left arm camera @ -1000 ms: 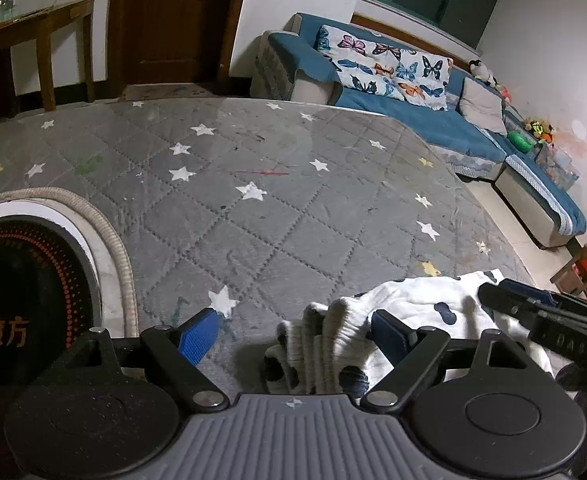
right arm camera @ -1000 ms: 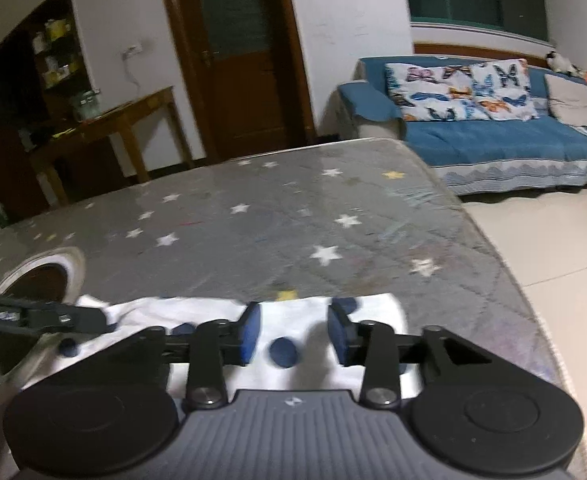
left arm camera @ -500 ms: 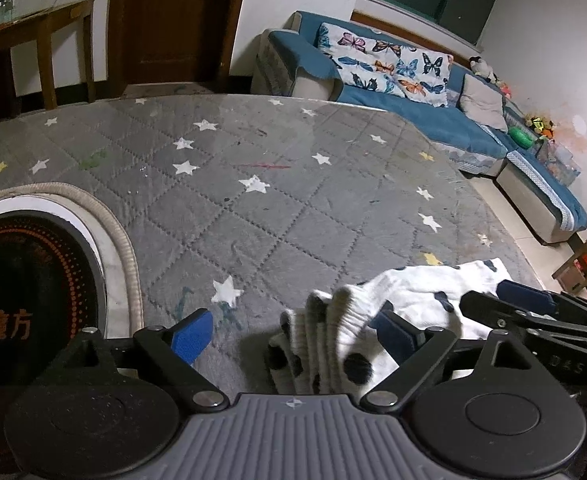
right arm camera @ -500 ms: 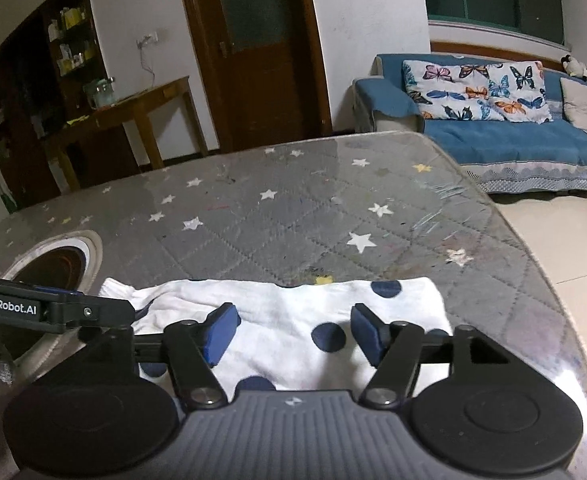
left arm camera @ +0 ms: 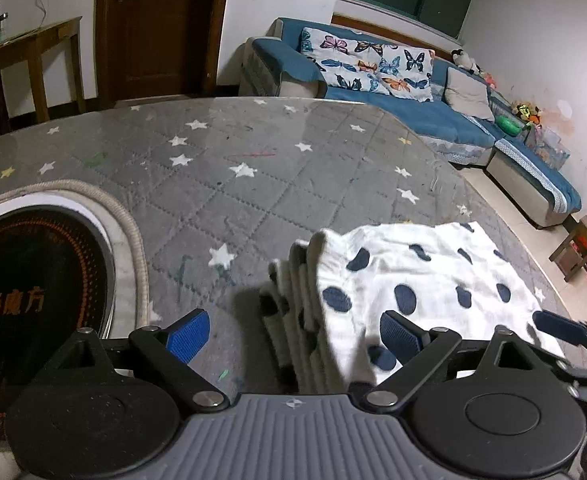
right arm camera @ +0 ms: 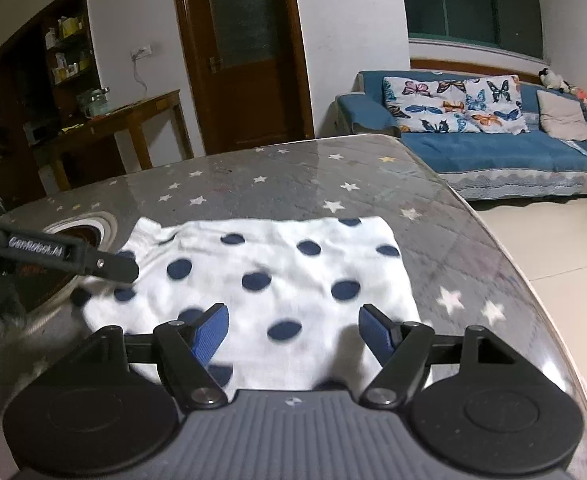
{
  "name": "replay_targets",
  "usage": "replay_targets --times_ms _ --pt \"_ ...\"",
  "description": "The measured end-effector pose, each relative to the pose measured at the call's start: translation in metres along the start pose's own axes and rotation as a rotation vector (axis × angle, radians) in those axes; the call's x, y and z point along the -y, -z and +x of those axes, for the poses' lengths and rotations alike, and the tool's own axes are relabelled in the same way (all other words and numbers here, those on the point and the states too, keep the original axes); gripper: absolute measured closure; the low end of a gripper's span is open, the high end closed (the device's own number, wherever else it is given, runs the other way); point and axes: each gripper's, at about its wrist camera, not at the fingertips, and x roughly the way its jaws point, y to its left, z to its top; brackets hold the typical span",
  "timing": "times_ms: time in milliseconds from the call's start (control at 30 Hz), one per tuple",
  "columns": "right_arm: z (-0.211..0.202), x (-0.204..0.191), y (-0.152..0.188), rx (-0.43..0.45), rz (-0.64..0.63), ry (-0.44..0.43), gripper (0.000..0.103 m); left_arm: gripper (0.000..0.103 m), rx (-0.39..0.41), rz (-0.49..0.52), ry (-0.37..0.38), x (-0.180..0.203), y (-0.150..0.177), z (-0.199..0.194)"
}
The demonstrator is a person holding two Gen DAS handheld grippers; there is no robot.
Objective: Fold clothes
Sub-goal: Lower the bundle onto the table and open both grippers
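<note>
Here we recorded the white polka-dot garment (right arm camera: 277,268) lying flat on the near right part of the grey star-quilted table cover (left arm camera: 221,184), its ribbed, bunched edge (left arm camera: 297,292) turned toward the left. The left gripper (left arm camera: 293,332) stood released, its blue ridged pads spread wide to either side of that ribbed edge, and held nothing. The right gripper (right arm camera: 293,328) was likewise spread wide above the garment's near hem, empty.

We judged two risks. The thin, soft cloth could slide over the glossy cover if only one layer were pinched, which would skew the fold. The bunched ribbing, thicker than the body, could slip from the pads and open out.

The fabric looked light and woven, with navy oval dots. The cover was diamond-stitched with pale stars. A round dark induction hob (left arm camera: 33,280), ringed in white and braided trim, lay at the near left.
</note>
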Motion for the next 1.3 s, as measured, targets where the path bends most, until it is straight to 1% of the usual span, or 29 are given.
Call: replay_targets --times_ms 67,200,333,367,467,533,667,767,867,967,1300 --pt "-0.007 -0.002 0.009 0.009 -0.010 0.024 0.029 0.009 0.001 0.004 -0.010 -0.001 0.002 0.000" --pt "-0.010 -0.002 0.022 -0.007 -0.030 0.068 0.029 0.009 0.000 0.008 -0.033 -0.003 0.006 0.003" --pt "-0.017 -0.005 0.025 0.007 -0.051 0.099 0.029 0.009 0.001 0.004 -0.027 -0.003 0.009 -0.001" --pt "-0.019 -0.005 0.024 0.017 -0.052 0.099 0.028 0.009 0.004 0.005 -0.025 -0.003 0.010 -0.003" --pt "-0.019 -0.007 0.018 0.046 -0.051 0.110 0.016 0.008 0.009 0.008 -0.015 -0.001 0.013 -0.008" --pt "-0.014 -0.008 0.018 0.046 -0.041 0.113 0.016 0.008 0.008 0.016 -0.015 0.001 0.015 -0.009" --pt "-0.004 -0.006 0.026 0.013 -0.025 0.116 0.016 0.007 0.003 0.026 -0.020 0.000 0.019 -0.011" --pt "-0.007 -0.007 0.030 0.020 -0.027 0.125 0.014 0.007 0.010 0.022 -0.013 -0.002 0.022 -0.015" --pt "-0.015 -0.005 0.031 0.042 -0.004 0.120 0.003 0.006 0.019 0.024 -0.003 -0.001 0.024 -0.020" --pt "-0.020 -0.005 0.032 0.056 0.011 0.128 0.000 0.003 0.027 0.033 0.006 0.000 0.029 -0.026" --pt "-0.027 -0.012 0.042 0.062 0.058 0.149 0.000 0.000 0.048 0.056 0.022 0.002 0.049 -0.043"
